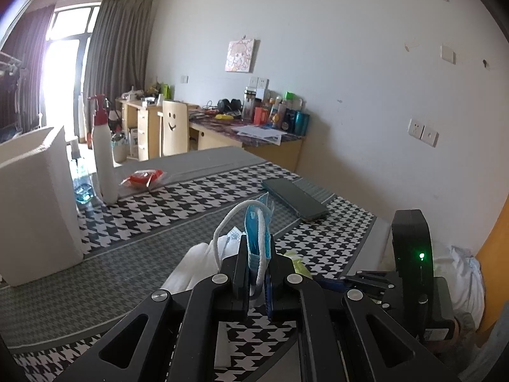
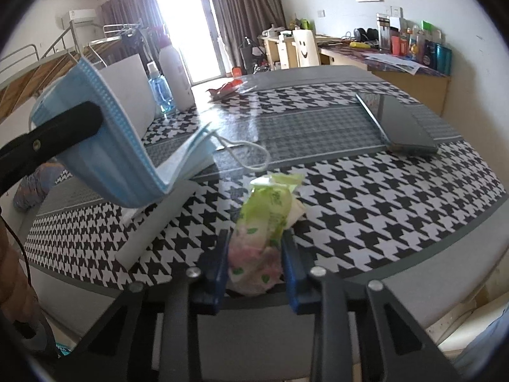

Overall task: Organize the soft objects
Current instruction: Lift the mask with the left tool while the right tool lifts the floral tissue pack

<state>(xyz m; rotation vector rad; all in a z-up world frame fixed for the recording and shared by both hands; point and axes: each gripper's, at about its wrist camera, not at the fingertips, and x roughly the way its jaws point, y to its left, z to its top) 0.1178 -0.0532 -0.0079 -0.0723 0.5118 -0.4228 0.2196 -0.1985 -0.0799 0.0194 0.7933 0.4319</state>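
My left gripper [image 1: 258,250] is shut on a blue face mask [image 1: 256,232] and holds it above the houndstooth table; its white ear loop [image 1: 222,226] arches up to the left. The same mask [image 2: 105,140] hangs at the left of the right wrist view, pinched by a black finger [image 2: 63,124], with its loose ear loop [image 2: 251,156] trailing on the table. My right gripper [image 2: 256,254] is closed around a green and pink tissue pack [image 2: 267,222] that rests on the table. A white folded cloth [image 1: 194,264] lies just below the mask.
A white box [image 1: 35,203] stands at the left. A white pump bottle [image 1: 103,156], a blue bottle [image 2: 159,87] and a red packet [image 1: 141,178] sit behind it. A dark phone-like slab [image 1: 294,199] lies at the far right. The table edge [image 2: 445,302] is near right.
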